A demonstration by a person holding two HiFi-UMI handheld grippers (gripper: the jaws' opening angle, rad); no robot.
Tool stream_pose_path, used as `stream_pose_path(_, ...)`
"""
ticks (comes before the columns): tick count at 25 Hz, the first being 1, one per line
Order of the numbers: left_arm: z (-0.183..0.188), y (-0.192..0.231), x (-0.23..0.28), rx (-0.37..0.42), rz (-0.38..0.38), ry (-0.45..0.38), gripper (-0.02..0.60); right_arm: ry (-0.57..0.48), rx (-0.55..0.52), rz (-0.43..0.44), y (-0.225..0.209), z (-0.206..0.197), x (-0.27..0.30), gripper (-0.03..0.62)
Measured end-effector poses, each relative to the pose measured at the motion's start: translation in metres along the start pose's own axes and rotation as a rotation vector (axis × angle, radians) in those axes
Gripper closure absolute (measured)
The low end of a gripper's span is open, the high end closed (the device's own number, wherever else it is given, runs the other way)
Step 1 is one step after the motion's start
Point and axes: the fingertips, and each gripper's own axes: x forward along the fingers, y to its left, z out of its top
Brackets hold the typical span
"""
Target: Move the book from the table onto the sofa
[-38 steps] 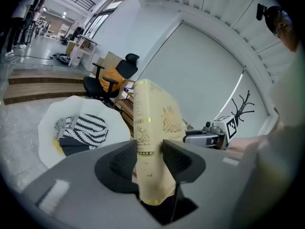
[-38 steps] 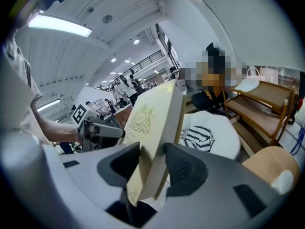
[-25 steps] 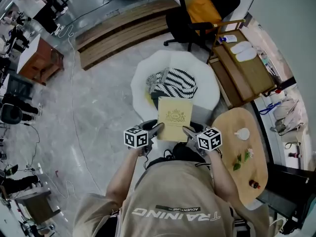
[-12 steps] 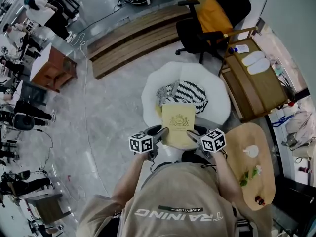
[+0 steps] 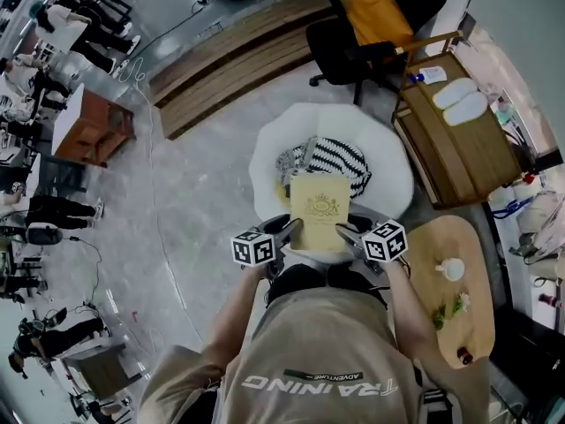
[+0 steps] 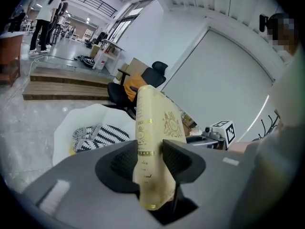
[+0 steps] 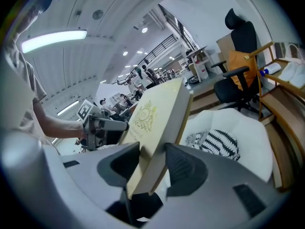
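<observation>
Since the book point(image 5: 318, 222) is off the table point(image 5: 459, 312) and hangs in the air between my two tools, I judge the lifting and most of the carrying done; what is left is to lower it onto the sofa point(image 5: 265, 157) and let go. It sits over the near edge of the white seat, just short of the striped cushion point(image 5: 335, 159), not yet resting on anything as far as I can tell. My left tool point(image 6: 148, 156) is pinched on the spine side near the closest corner, and my right tool point(image 7: 151, 163) is pinched on the opposite long edge. Its crested cover faces up, its long axis runs straight away from me toward the sofa's back, and its spine lies to my left
</observation>
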Motion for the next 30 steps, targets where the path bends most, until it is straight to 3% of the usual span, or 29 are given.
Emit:
stream_pose_path(15,-0.015,0.073,0.070,-0.089,-0.068,0.122,0.417,0.003,0.143,-0.070,-0.066,-0.026,0.051,0.430)
stream_pose_path(25,-0.037,0.143,0.119,-0.120,-0.096,0.156,0.417,0.049,0.196,-0.108,-0.121,-0.053,0.111,0.430)
stream_pose_path(30,-0.047,0.173,0.149,-0.099,-0.101,0.183,0.417,0.073,0.222,-0.110,-0.154,-0.074,0.137,0.430)
